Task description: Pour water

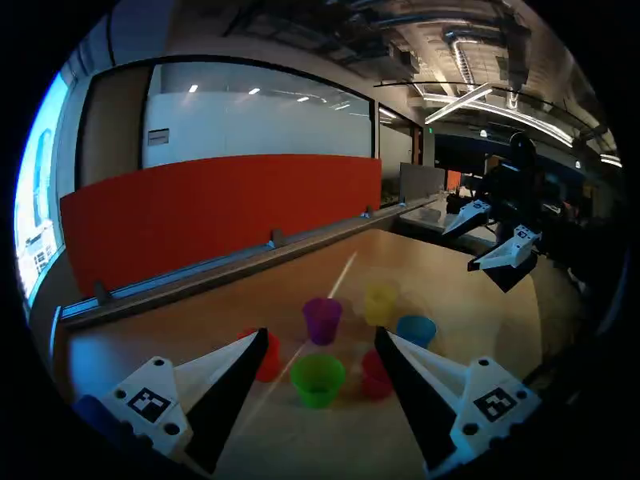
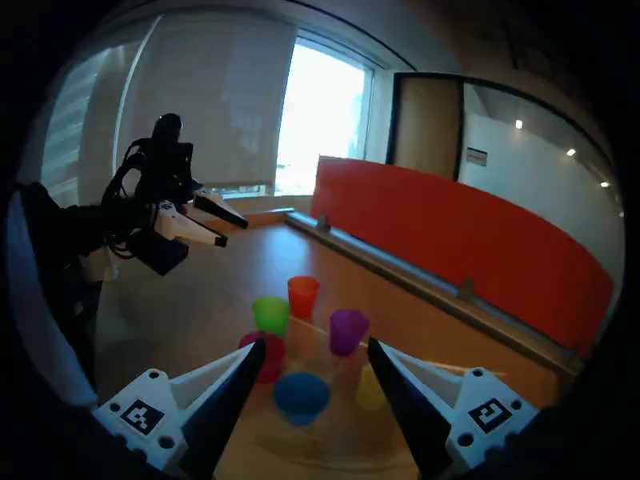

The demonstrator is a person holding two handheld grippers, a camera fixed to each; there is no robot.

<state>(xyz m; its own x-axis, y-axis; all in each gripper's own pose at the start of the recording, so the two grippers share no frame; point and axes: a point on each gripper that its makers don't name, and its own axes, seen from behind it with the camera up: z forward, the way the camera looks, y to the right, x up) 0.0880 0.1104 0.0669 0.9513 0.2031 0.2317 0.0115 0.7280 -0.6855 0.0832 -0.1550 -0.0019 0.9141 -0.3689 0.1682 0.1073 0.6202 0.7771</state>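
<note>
**Inspector:** State of the left gripper (image 1: 320,332)?

**Assistant:** Fingers spread wide, nothing between them, held above the wooden table (image 1: 448,280). The cups stand on the table just beyond its tips, and it touches none of them.

**Inspector:** And the right gripper (image 2: 314,344)?

**Assistant:** Also spread wide and holding nothing. It faces the same cluster from the opposite side.

**Inspector:** Cup count?

**Assistant:** Six, one of each colour: orange cup (image 1: 272,356), purple cup (image 1: 322,320), yellow cup (image 1: 379,302), blue cup (image 1: 417,330), green cup (image 1: 318,379) and red cup (image 1: 373,374). All are upright and close together, in two rows of three. Their contents cannot be determined.

**Inspector:** Markings?

**Assistant:** Each finger carries one square black-and-white marker, two per gripper. The wall sign (image 1: 158,136) above the orange partition (image 1: 224,208) is too small to read.
</note>
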